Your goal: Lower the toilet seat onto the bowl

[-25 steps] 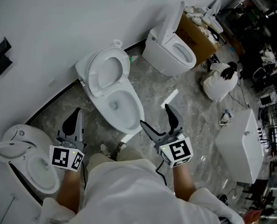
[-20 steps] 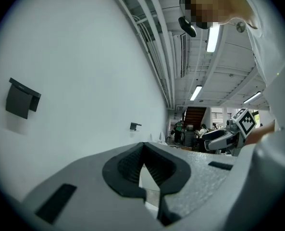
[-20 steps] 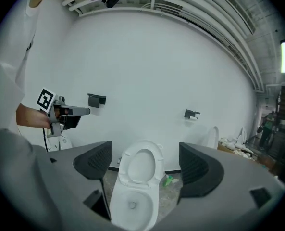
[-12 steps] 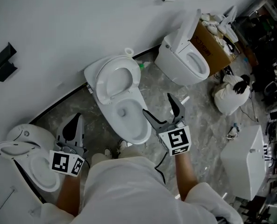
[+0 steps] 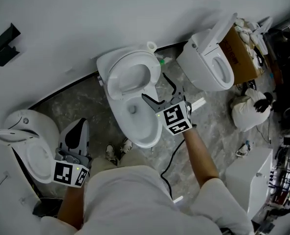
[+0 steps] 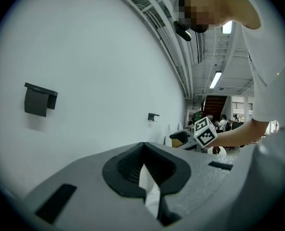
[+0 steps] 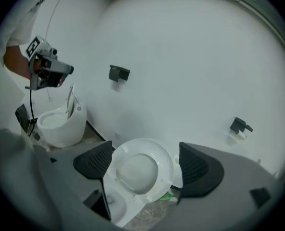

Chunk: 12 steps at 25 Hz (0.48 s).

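Right gripper (image 5: pixel 153 85), jaws apart, before toilet seat (image 5: pixel 115 75)

The person wore a white short-sleeved shirt (image 5: pixel 130 199); the left gripper (image 5: pixel 80 123) and right gripper (image 5: pixel 153 85) had black jaws, each with a black-and-white marker cube (image 5: pixel 176 117), the right with a black cable (image 5: pixel 170 156)
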Motion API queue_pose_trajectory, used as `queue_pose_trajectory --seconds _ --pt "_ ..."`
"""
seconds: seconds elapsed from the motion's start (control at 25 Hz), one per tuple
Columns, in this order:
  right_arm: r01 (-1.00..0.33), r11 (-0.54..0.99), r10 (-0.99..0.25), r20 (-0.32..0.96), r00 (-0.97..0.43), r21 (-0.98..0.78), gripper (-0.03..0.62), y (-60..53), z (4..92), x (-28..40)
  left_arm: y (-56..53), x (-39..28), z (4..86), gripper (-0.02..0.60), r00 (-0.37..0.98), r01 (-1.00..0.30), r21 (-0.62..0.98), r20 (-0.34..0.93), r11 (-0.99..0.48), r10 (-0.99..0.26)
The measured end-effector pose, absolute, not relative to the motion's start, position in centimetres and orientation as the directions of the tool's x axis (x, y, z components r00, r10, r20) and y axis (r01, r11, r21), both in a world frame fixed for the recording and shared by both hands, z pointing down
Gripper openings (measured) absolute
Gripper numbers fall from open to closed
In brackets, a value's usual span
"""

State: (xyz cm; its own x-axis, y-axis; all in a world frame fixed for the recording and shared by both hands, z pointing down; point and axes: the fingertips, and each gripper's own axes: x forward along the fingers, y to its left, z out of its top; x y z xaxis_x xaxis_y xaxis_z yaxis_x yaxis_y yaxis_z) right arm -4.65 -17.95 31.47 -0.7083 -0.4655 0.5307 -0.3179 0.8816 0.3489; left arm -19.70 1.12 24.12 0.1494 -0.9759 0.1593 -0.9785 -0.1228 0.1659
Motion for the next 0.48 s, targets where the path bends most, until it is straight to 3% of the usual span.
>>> queue_pose_trajectory --seconds 0.48 --pt "-0.054 0.882 -0.394 0.671 -0.628 0.468 0.405 -26.6 40.8 -10.1 3.1 -20.8 25.7 -0.006 0.015 -0.99 0.139 0.235 0.019 -0.972"
